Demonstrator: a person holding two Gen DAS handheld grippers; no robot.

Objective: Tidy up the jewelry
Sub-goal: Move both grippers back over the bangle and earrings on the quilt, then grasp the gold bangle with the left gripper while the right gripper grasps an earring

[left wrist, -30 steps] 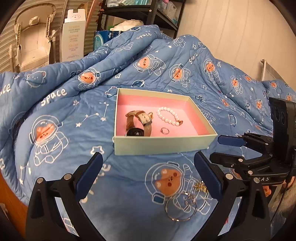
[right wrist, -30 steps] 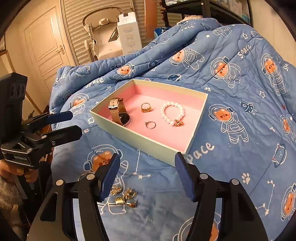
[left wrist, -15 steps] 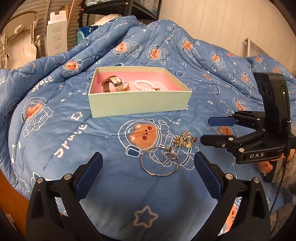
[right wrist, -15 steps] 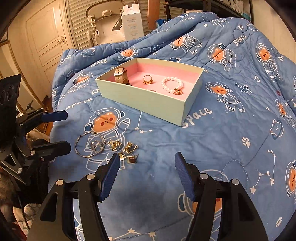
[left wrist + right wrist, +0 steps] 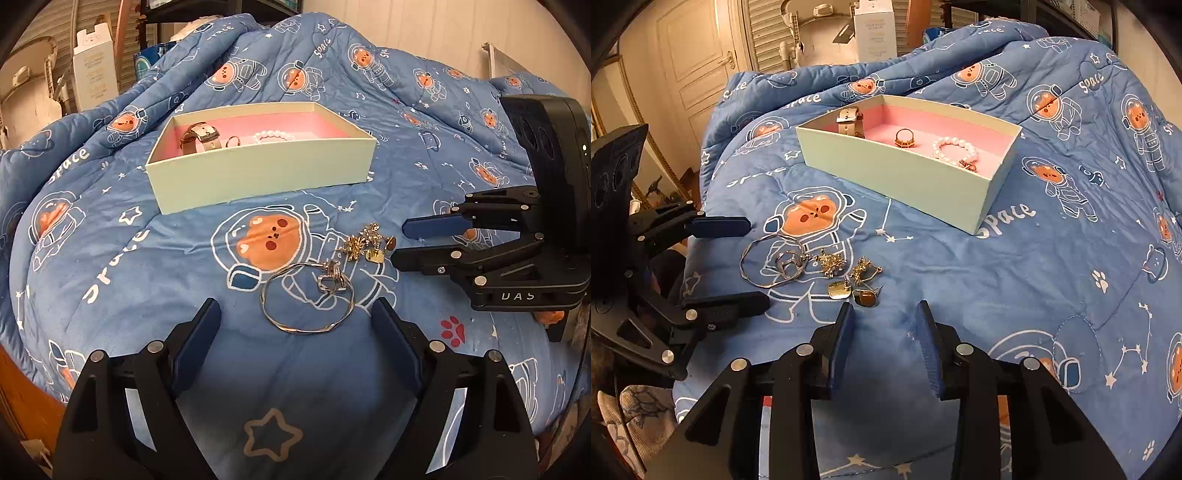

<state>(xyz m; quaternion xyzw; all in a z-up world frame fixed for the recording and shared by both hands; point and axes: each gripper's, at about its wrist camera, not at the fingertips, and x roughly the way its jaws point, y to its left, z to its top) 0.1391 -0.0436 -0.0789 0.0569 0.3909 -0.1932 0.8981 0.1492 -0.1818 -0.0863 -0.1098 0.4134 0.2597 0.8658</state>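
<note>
A pale green box (image 5: 258,173) with a pink lining holds a watch (image 5: 199,134), a gold ring (image 5: 905,137) and a pearl bracelet (image 5: 955,149). On the blue quilt in front of it lie a silver bangle (image 5: 306,297), a silver ring (image 5: 332,280) and several gold earrings (image 5: 369,242). My left gripper (image 5: 295,328) is open just short of the bangle. My right gripper (image 5: 884,321) is open, narrower than before, just short of the earrings (image 5: 849,277). Each gripper shows in the other's view, the right one (image 5: 402,240) and the left one (image 5: 753,262).
The quilt (image 5: 1052,258) covers a bed and bunches up behind the box. A white carton (image 5: 94,70) and a shelf stand behind the bed. A white door (image 5: 698,62) is at the left. The bed's wooden edge (image 5: 22,398) is at the lower left.
Both grippers have come lower and closer to the loose jewelry. The right gripper's jaws have narrowed. The box now lies farther away in both views.
</note>
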